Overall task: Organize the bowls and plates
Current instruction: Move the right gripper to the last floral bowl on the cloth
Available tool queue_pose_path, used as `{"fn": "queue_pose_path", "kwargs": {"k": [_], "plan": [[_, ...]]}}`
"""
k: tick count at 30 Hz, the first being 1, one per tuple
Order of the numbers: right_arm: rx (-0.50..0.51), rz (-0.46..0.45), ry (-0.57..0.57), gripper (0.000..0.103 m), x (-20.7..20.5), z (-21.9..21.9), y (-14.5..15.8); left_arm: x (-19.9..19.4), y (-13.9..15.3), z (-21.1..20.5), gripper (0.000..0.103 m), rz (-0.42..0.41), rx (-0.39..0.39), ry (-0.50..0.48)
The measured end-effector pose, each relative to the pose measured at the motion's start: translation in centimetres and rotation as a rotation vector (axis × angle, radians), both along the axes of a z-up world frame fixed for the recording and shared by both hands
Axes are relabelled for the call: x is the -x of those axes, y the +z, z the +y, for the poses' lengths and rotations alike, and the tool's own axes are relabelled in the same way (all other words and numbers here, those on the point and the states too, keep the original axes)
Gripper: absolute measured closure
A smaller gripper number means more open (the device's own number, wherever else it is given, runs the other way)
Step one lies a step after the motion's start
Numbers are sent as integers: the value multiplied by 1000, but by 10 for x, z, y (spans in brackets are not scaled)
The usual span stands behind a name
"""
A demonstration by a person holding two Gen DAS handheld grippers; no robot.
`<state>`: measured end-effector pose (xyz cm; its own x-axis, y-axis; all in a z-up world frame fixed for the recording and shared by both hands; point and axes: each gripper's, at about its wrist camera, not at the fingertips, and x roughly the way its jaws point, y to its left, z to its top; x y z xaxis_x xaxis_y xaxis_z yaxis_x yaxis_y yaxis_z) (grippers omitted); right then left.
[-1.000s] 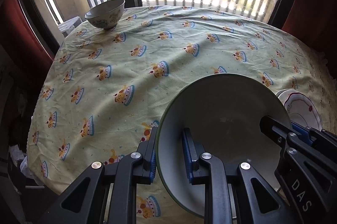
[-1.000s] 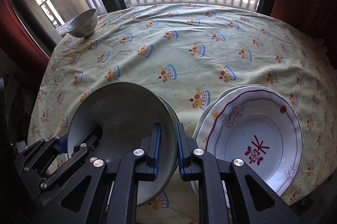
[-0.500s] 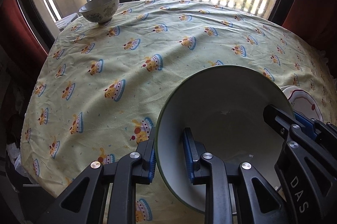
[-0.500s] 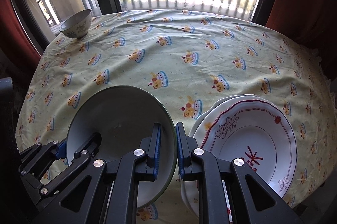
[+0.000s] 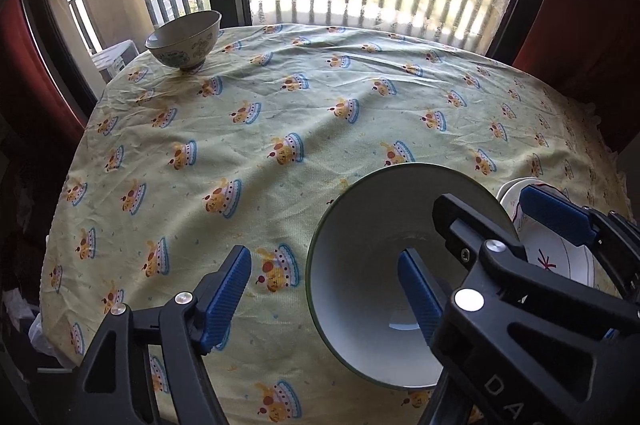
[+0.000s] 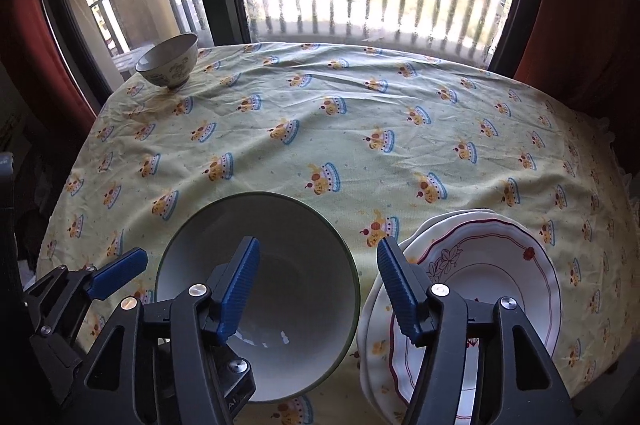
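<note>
- 2 grippers have just been opening: the left gripper (image 5: 324, 279) now straddles the big bowl's near-left rim, 1 pad outside over the cloth and 1 inside, neither pressing; the right gripper (image 6: 318, 281) straddles the right rim the same way, released.
- The big bowl (image 6: 296, 249) sits upright on the tablecloth (image 6: 360, 129) at about 6 o'clock of the table, just beside the plate stack (image 6: 492, 265), which lies at 5 o'clock; whether the 2 touch I cannot tell.
- 1 small bowl (image 6: 170, 59) stands alone at 11 o'clock, close to the table's far-left edge and well apart from the rest.
- Risk: each gripper has 1 pad inside the big bowl. A sideways pull-away would hook the rim and drag or tip the bowl, probably knocking it into the plates; lifting straight out first avoids that.
- Risk: the right gripper's outer pad hangs over the plate stack's left rim, so dropping lower could clip it.
- Risk: the cloth is wrinkled; sliding dishes may bunch it, and the small bowl near the edge could be nudged off during a clumsy grasp.
- Open room: the whole middle from 9 to 3 o'clock is bare cloth, a wide path towards the small bowl.
</note>
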<state>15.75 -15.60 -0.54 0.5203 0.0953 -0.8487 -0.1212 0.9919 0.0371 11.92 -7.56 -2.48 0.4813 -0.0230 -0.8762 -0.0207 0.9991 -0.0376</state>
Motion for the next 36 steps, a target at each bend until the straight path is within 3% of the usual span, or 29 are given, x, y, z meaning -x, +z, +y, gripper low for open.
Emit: {"fn": "queue_pose_path", "kwargs": {"k": [6, 23, 36], "plan": [[-41, 14, -20, 28, -16, 23, 10, -11, 20, 25, 11, -45, -16, -35], [-125, -29, -75, 27, -87, 130, 32, -82, 45, 133, 10, -111, -45, -98], [-107, -103, -172, 27, -160, 196, 48, -159, 55, 201, 10, -160, -42, -77]]}}
